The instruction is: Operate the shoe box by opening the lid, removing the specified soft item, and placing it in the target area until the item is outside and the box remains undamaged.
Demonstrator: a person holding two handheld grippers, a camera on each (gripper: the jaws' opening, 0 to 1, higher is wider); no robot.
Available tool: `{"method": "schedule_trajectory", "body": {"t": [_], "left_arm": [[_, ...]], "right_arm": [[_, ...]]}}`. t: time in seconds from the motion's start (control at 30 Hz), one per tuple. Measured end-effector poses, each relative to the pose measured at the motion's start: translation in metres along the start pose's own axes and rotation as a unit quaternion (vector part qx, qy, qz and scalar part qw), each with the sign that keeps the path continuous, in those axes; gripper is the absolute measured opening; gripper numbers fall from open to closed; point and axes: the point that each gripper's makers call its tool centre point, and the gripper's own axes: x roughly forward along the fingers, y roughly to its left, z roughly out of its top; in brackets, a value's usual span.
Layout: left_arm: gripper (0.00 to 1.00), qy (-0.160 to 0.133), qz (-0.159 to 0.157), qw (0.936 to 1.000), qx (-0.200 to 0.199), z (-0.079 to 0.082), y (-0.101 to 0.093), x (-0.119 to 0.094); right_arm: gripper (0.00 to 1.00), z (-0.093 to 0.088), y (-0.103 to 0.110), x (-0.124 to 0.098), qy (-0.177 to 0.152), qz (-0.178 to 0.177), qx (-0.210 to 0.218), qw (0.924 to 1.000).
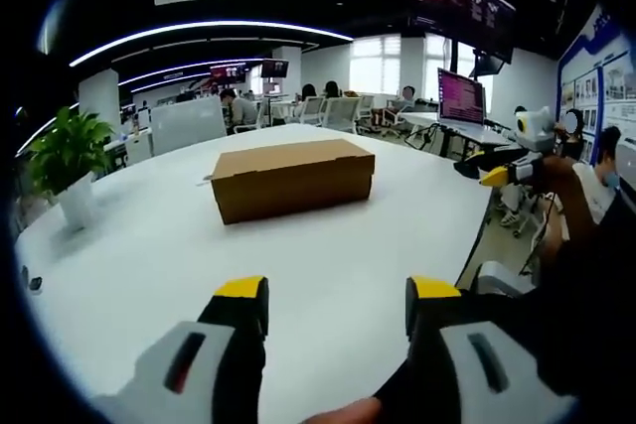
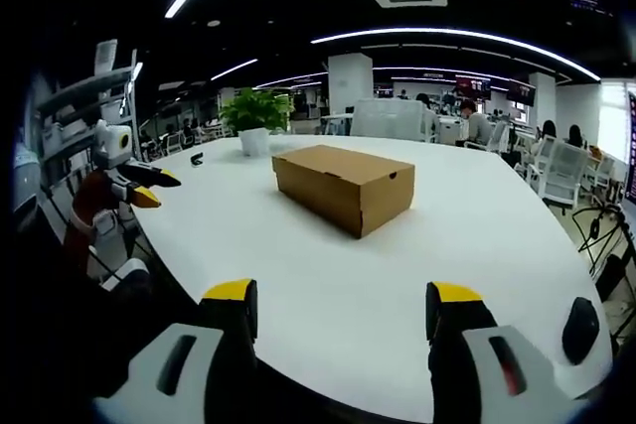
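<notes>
Brown cardboard marks our target: the shoe box (image 1: pixel 292 179) lies flat on the white desk (image 1: pixel 149 255) with its lid closed, well ahead of both tools, so we judge the opening step not yet begun; we hold the left hand-held gripper (image 1: pixel 338 305) with jaws spread and empty, low over the desk's near edge, and the right hand-held gripper (image 2: pixel 340 310) likewise spread and empty, presumably ready to meet the lid from two sides. From the left gripper view we see the box's long side, with a laptop (image 1: pixel 461 98) beyond to the right; the right gripper view offers a corner and the short end, a potted plant (image 2: pixel 254 116) behind, and a dark mouse (image 2: pixel 580 329) just right of its jaws.
</notes>
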Motion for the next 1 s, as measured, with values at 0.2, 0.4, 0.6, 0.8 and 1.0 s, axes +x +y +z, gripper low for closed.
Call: {"method": "schedule_trajectory", "body": {"t": [0.2, 0.4, 0.6, 0.8, 1.0], "left_arm": [[0.59, -0.011, -0.023, 0.9997, 0.001, 0.009, -0.004, 0.004], [0.59, -0.004, -0.031, 0.9995, 0.006, 0.014, 0.001, 0.012], [0.58, 0.000, -0.040, 0.9992, 0.006, 0.017, 0.010, 0.020], [0.59, 0.006, -0.048, 0.9988, 0.002, 0.022, 0.019, 0.028], [0.59, 0.033, -0.045, 0.9983, 0.020, 0.019, 0.031, 0.036]], "right_arm": [[0.70, 0.000, 0.000, 0.008, 0.000, 0.007, 0.009, 0.9999], [0.71, 0.000, -0.002, 0.025, 0.009, 0.020, 0.004, 0.9998], [0.71, 0.011, -0.017, 0.041, 0.012, 0.014, 0.000, 0.9998], [0.71, 0.022, -0.022, 0.055, 0.007, 0.016, -0.004, 0.9998], [0.71, 0.024, -0.022, 0.068, 0.015, 0.024, -0.003, 0.9996]]}}
